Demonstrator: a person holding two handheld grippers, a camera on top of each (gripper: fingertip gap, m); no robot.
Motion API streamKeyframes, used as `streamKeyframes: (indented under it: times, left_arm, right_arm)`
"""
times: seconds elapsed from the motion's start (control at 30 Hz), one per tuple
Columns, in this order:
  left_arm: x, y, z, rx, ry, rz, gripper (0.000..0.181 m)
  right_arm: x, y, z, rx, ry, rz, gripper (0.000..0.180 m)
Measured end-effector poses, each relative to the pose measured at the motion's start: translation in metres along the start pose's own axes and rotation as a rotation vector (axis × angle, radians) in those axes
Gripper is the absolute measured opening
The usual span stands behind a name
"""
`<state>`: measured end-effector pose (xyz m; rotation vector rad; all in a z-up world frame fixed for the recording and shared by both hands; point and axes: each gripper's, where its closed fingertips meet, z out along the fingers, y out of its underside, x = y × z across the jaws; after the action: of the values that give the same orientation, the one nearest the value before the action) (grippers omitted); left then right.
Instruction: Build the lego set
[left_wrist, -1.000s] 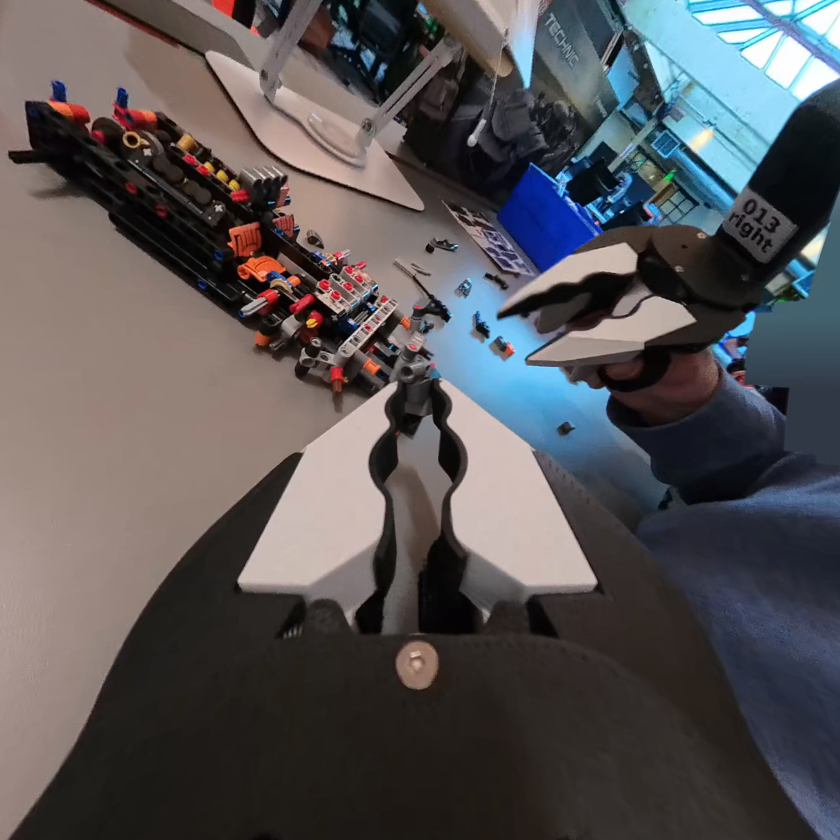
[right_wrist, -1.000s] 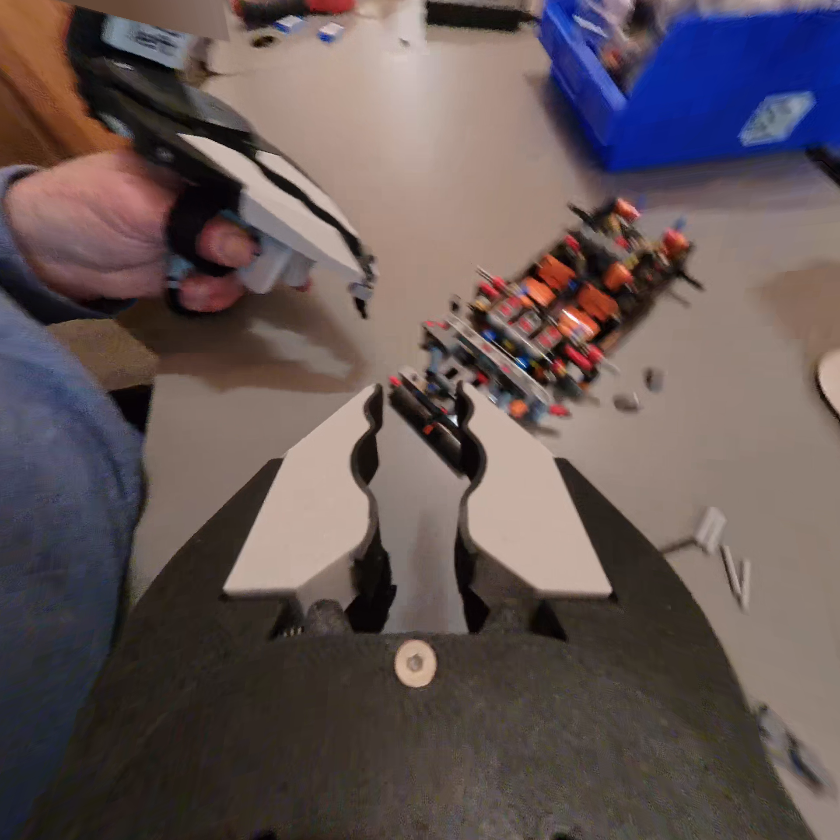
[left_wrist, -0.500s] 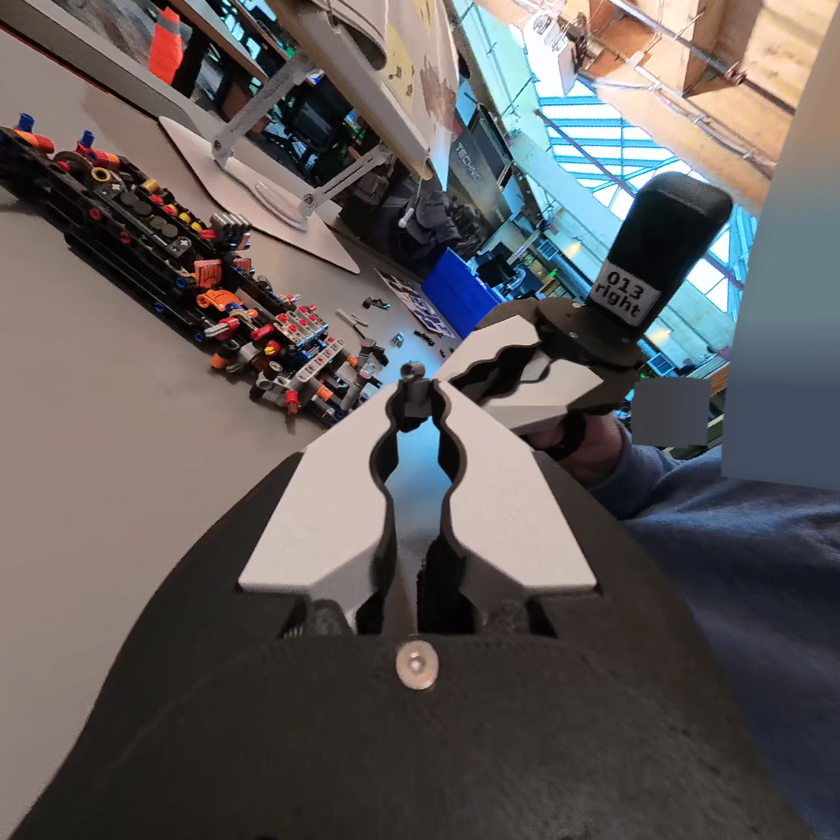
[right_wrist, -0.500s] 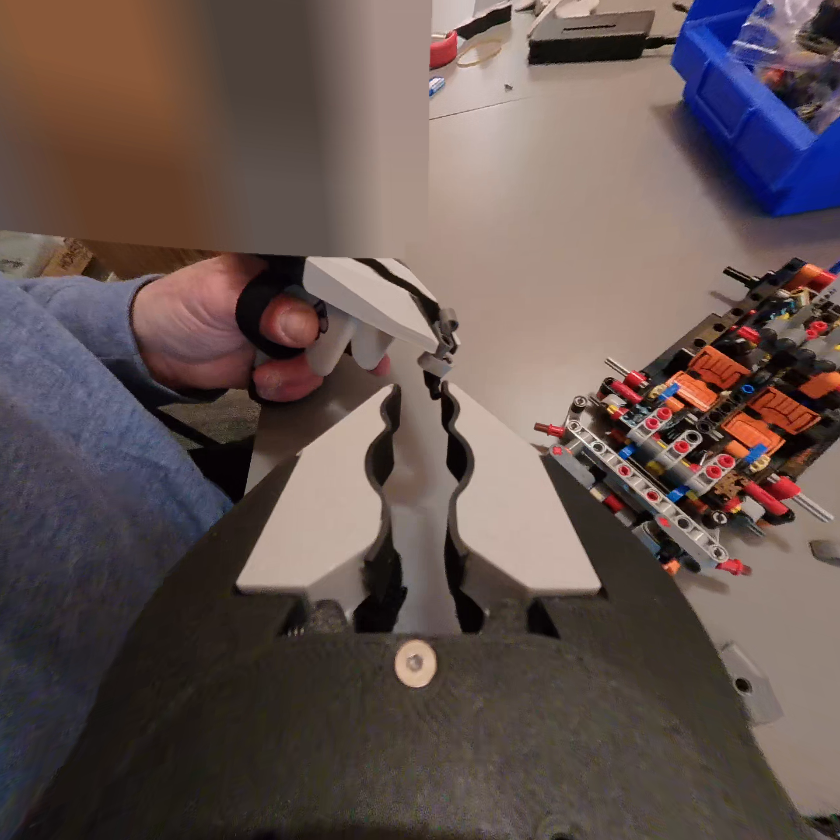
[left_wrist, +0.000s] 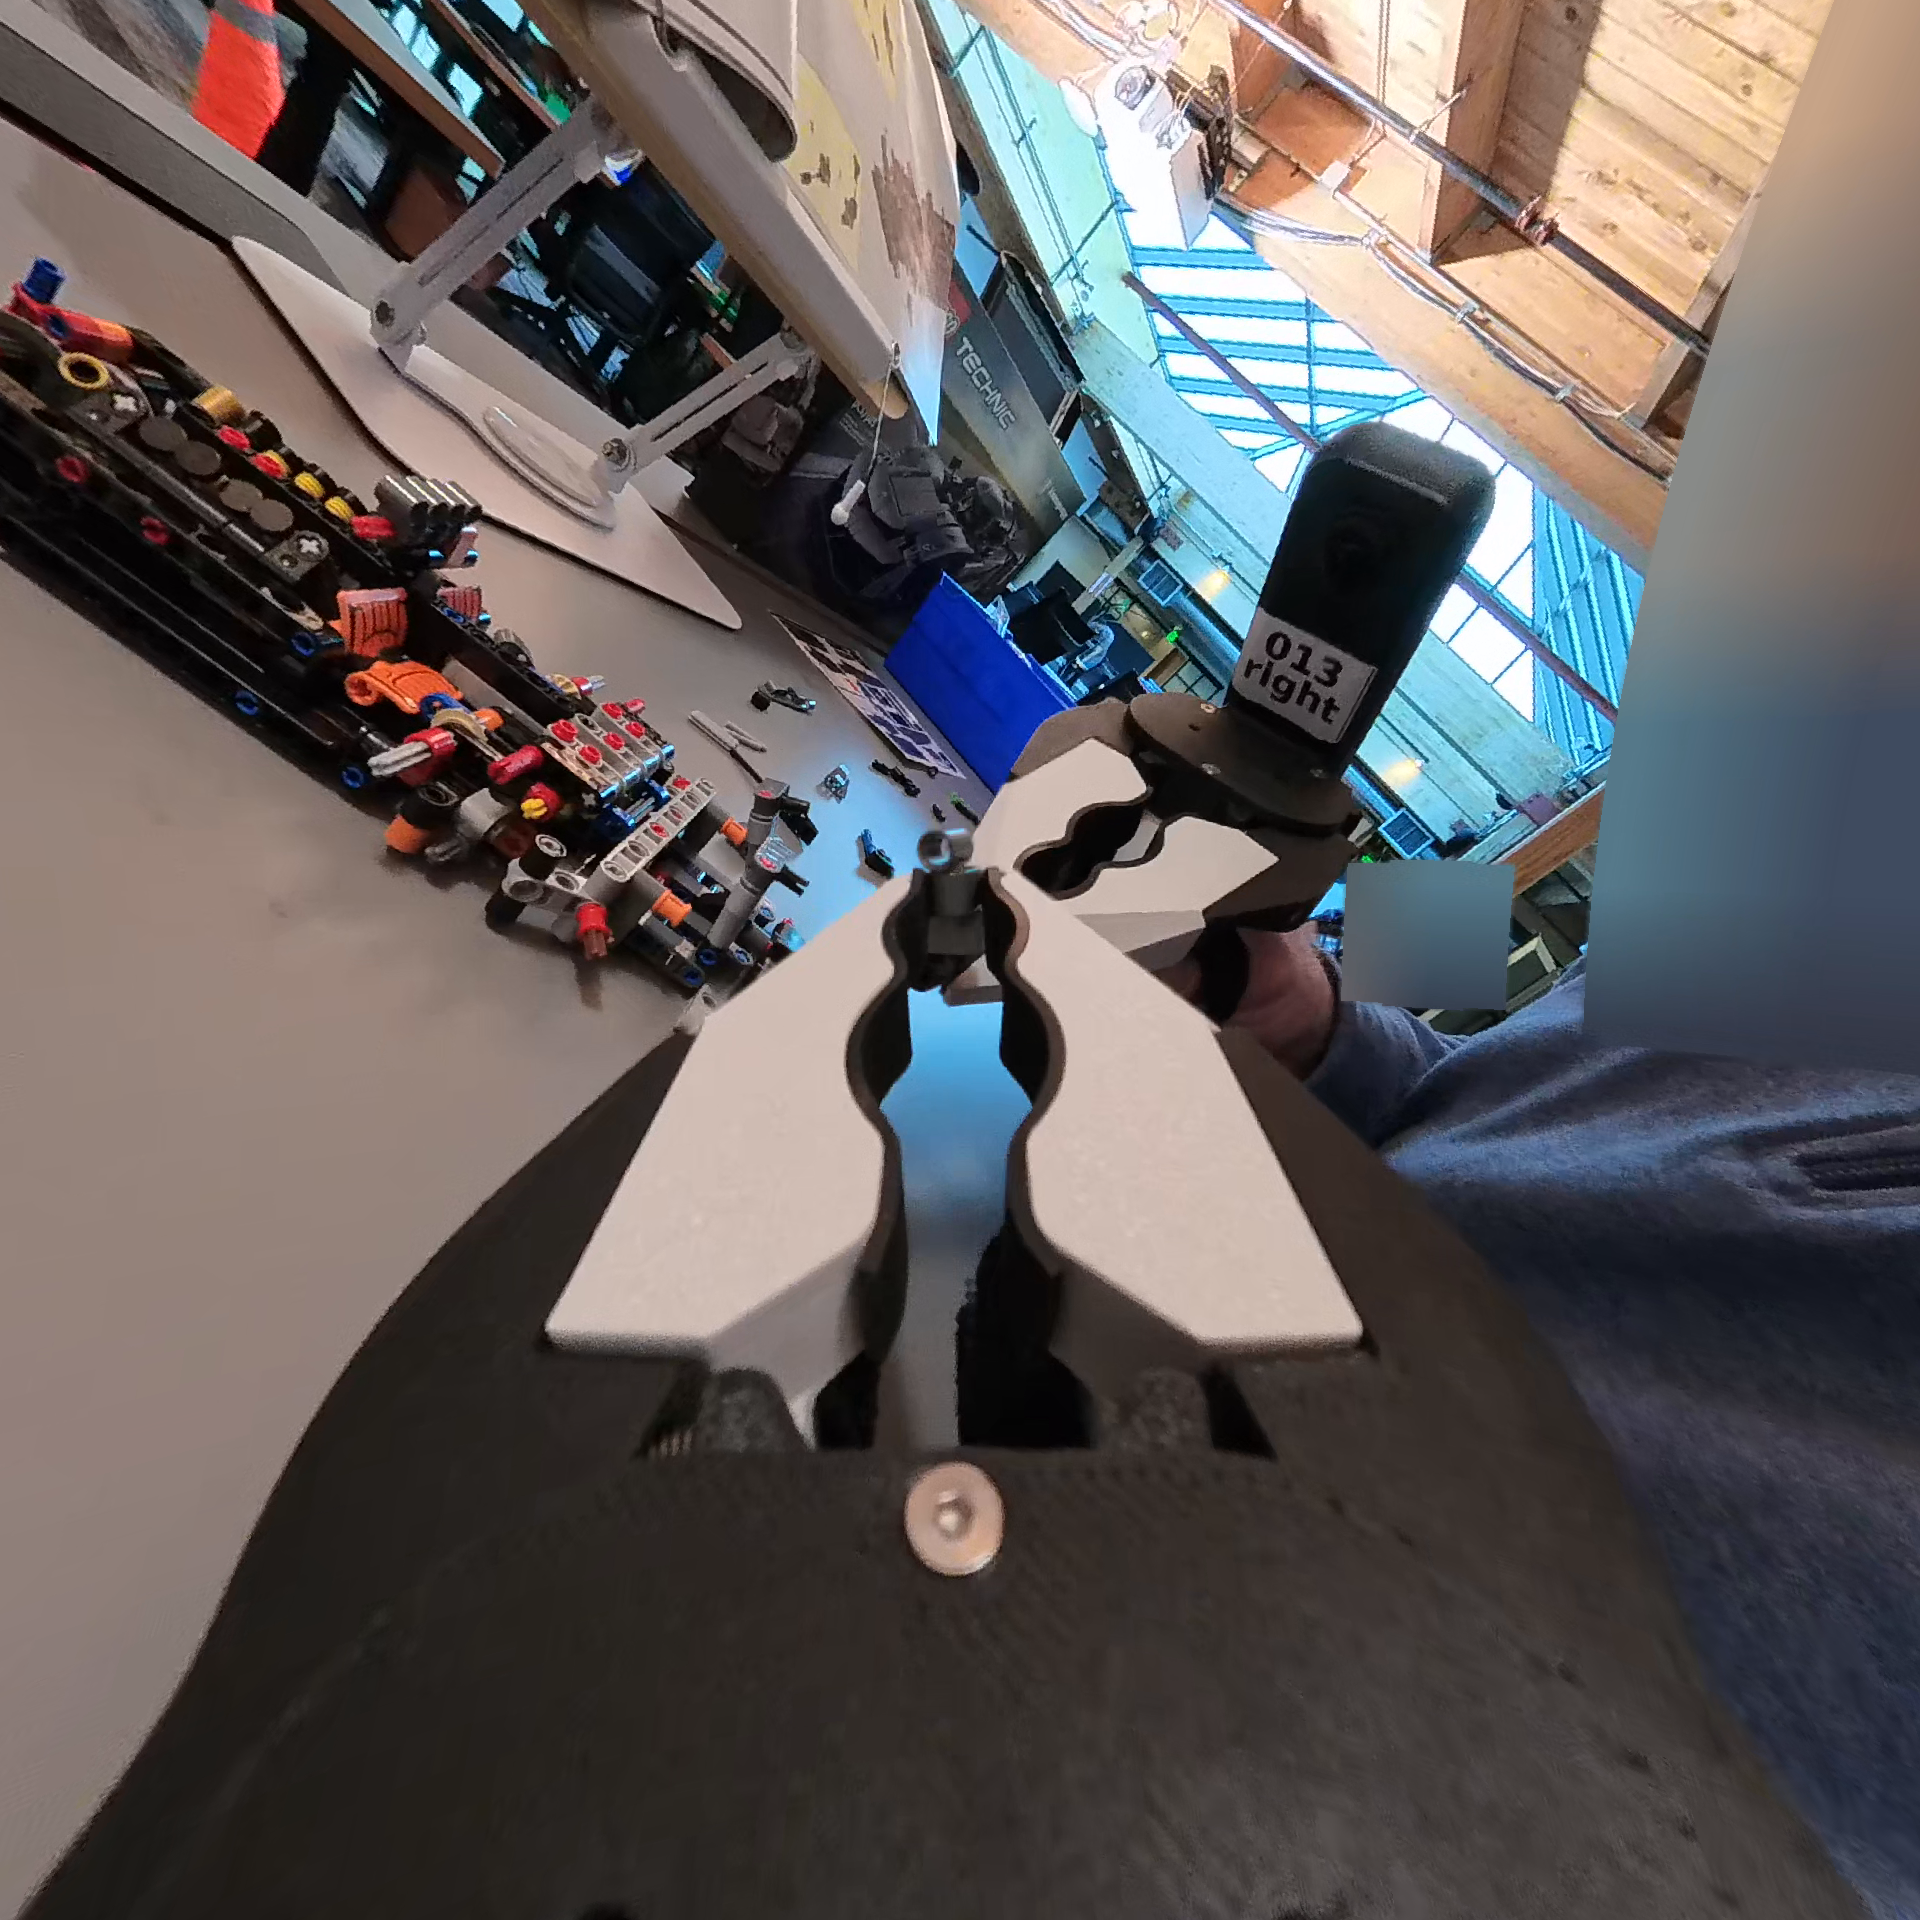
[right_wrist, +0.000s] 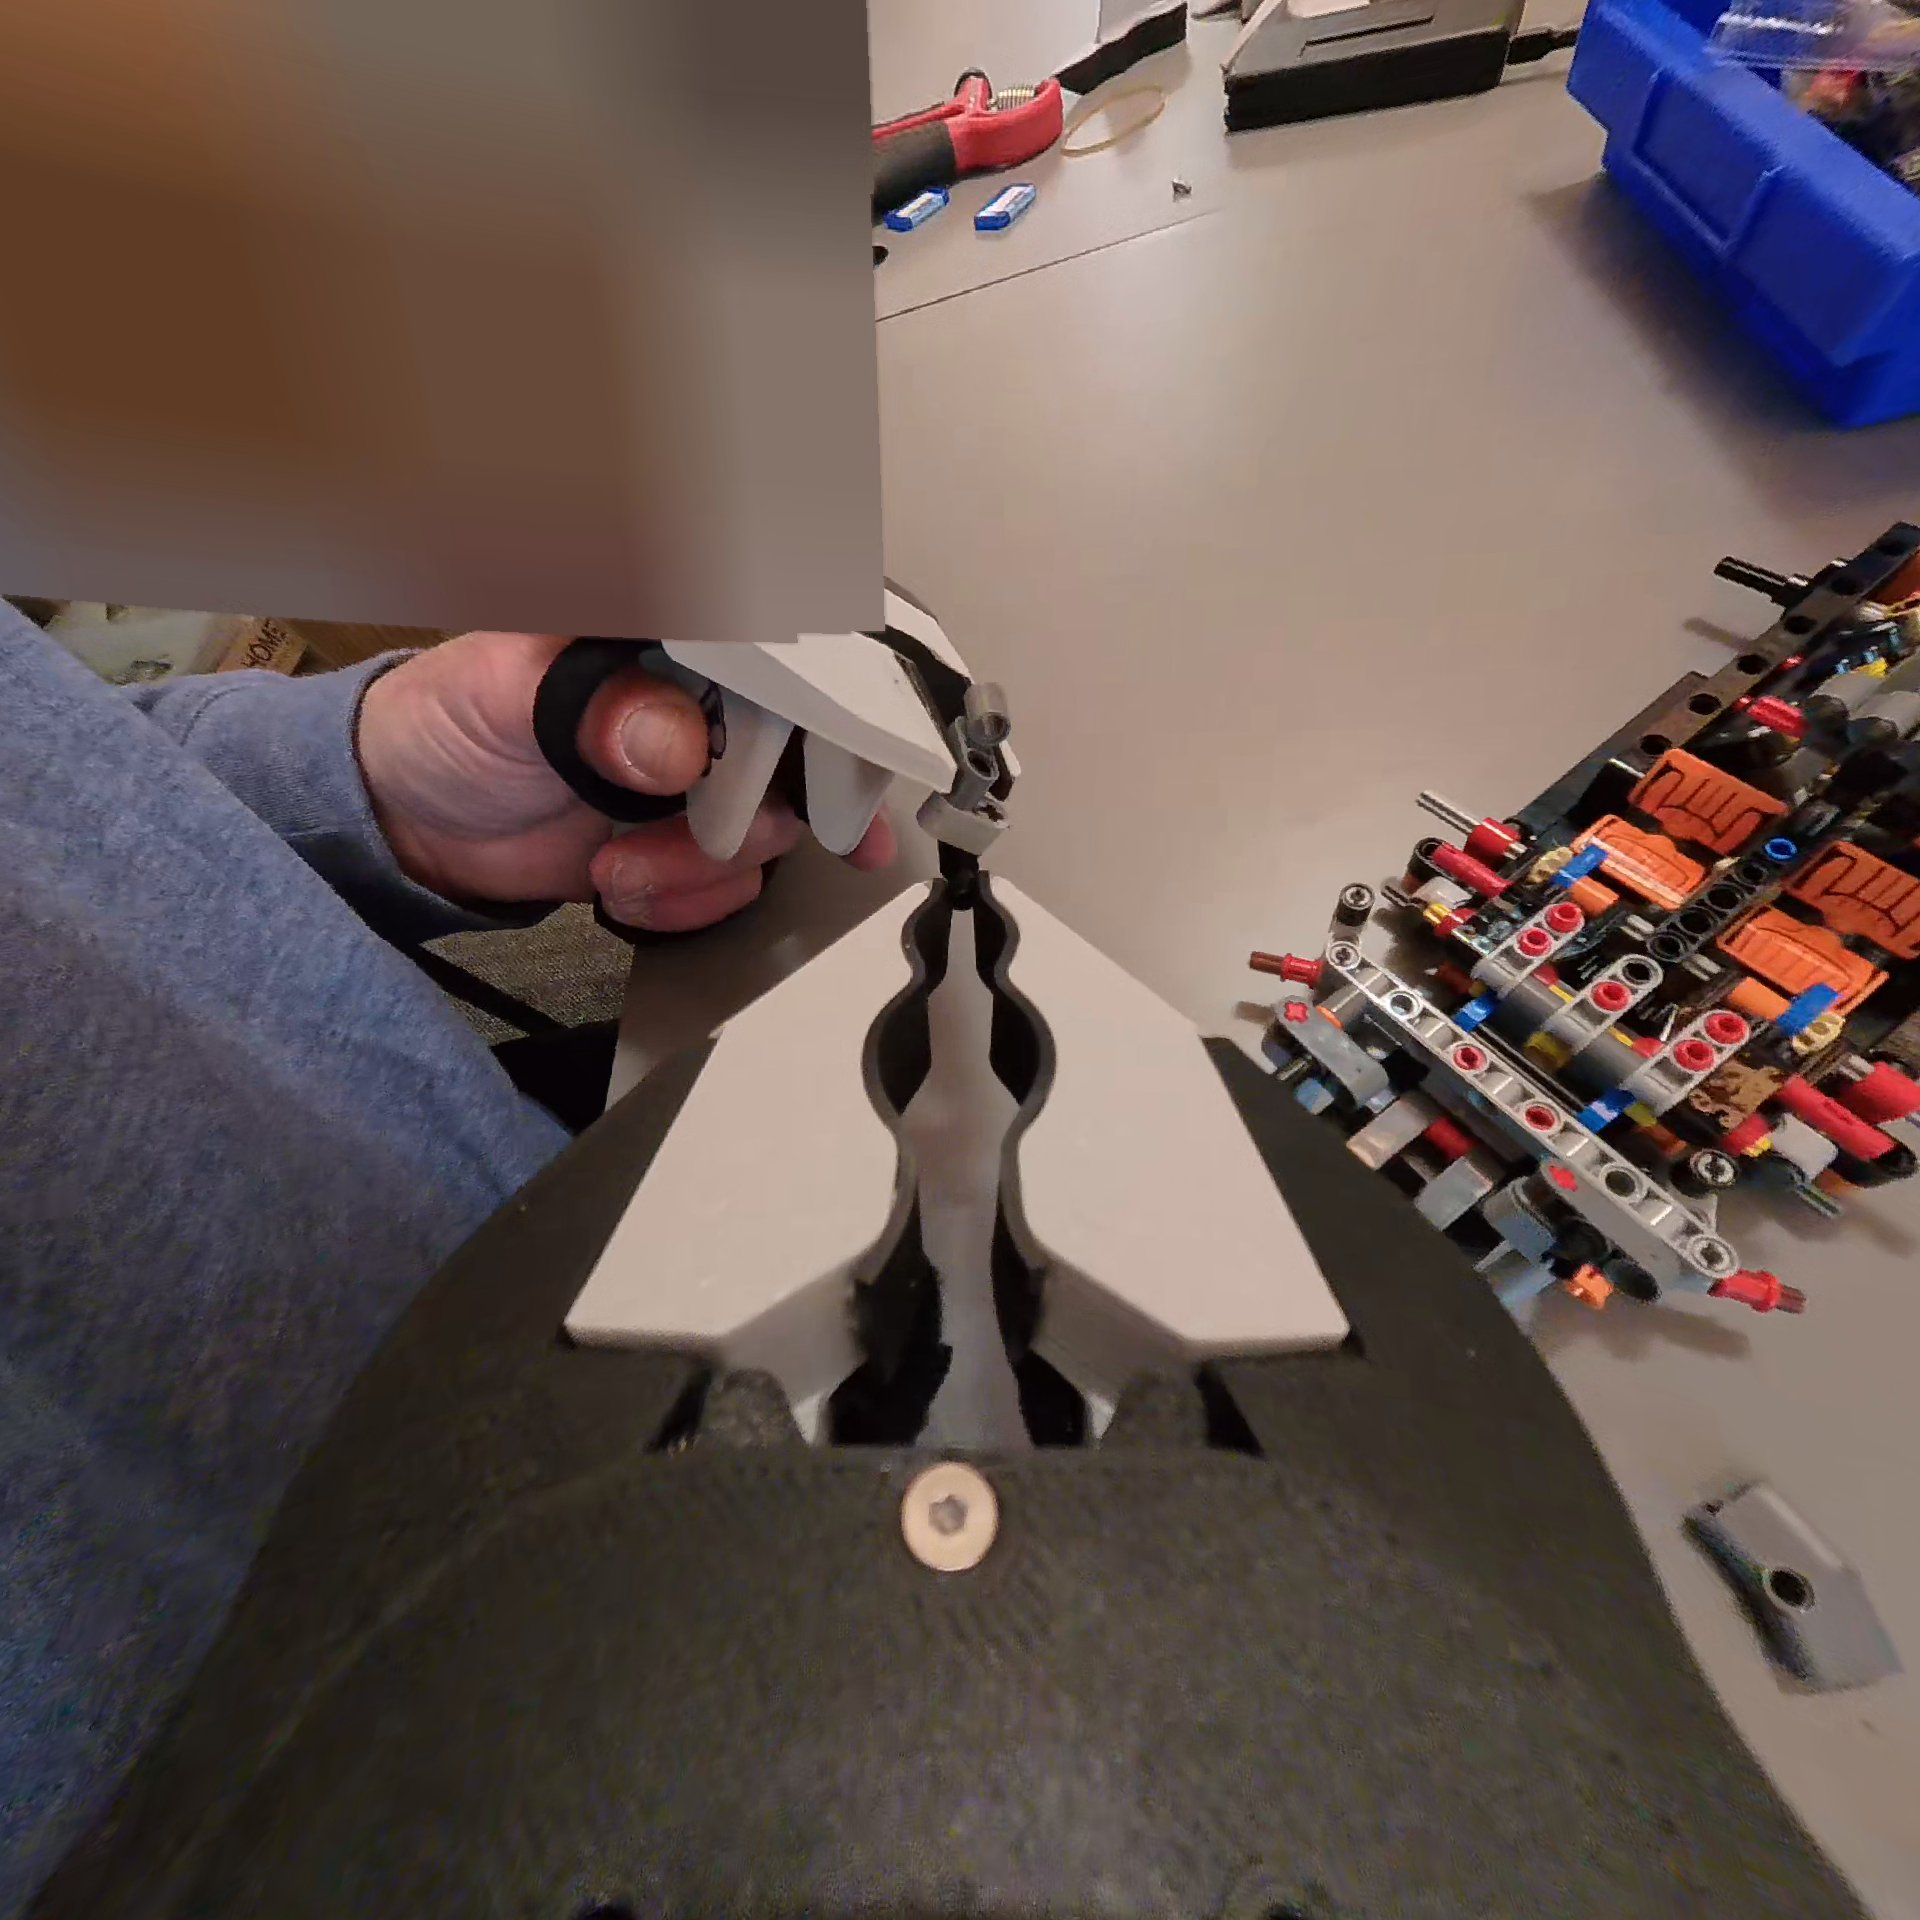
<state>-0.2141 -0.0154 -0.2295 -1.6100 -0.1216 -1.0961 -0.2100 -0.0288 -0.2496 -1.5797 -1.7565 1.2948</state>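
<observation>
My left gripper (left_wrist: 951, 902) is shut on a small grey connector piece (left_wrist: 948, 920) and holds it in the air. In the right wrist view the left gripper (right_wrist: 982, 774) comes in from the left with that grey piece (right_wrist: 980, 748) at its tips. My right gripper (right_wrist: 961, 896) is shut on a small black pin (right_wrist: 961, 878). The pin's tip touches the underside of the grey piece. In the left wrist view the right gripper (left_wrist: 1023, 868) sits just behind my left fingertips. The long black, orange and red lego model (left_wrist: 416, 675) (right_wrist: 1662, 987) lies on the grey table.
Loose small parts (left_wrist: 831, 779) and a printed sheet (left_wrist: 883, 696) lie beyond the model. A blue bin (right_wrist: 1766, 208) stands at the far right. A grey loose piece (right_wrist: 1787, 1600) lies near my right gripper. A white stand base (left_wrist: 499, 416) sits behind the model. A red-handled tool (right_wrist: 966, 114) lies far off. The tips of both grippers are at nearly the same place.
Both grippers have risen from the table and come together. The right gripper, open over the model a second ago, is now shut on the black pin against the grey piece.
</observation>
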Motion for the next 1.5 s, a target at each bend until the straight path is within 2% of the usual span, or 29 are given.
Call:
streamKeyframes:
  times: [0.13,0.27,0.47,0.93,1.4,1.43,1.5]
  left_arm:
    - [0.0,0.001,-0.005,-0.031,-0.032,0.024,0.014]
    - [0.002,0.003,-0.015,-0.088,-0.051,0.092,0.019]
    - [0.006,0.016,-0.015,-0.194,-0.019,0.134,0.015]
    - [0.002,0.025,-0.014,-0.265,-0.031,0.184,0.014]
    - [-0.006,0.026,-0.012,-0.27,-0.09,0.2,0.012]
    - [-0.007,0.024,-0.011,-0.265,-0.099,0.193,0.012]
    - [-0.013,0.022,-0.011,-0.251,-0.141,0.188,0.012]
  right_arm:
    - [-0.001,0.003,-0.001,-0.014,-0.019,-0.024,0.002]
    - [-0.008,0.001,-0.001,-0.003,-0.127,0.019,0.002]
    - [-0.018,0.005,0.002,-0.035,-0.231,-0.027,0.002]
    - [-0.016,0.012,0.004,-0.138,-0.219,-0.165,0.002]
    - [-0.005,0.015,0.007,-0.207,-0.109,-0.281,0.003]
    - [-0.004,0.015,0.007,-0.205,-0.102,-0.272,0.005]
    - [0.003,0.014,0.005,-0.207,-0.068,-0.246,0.021]
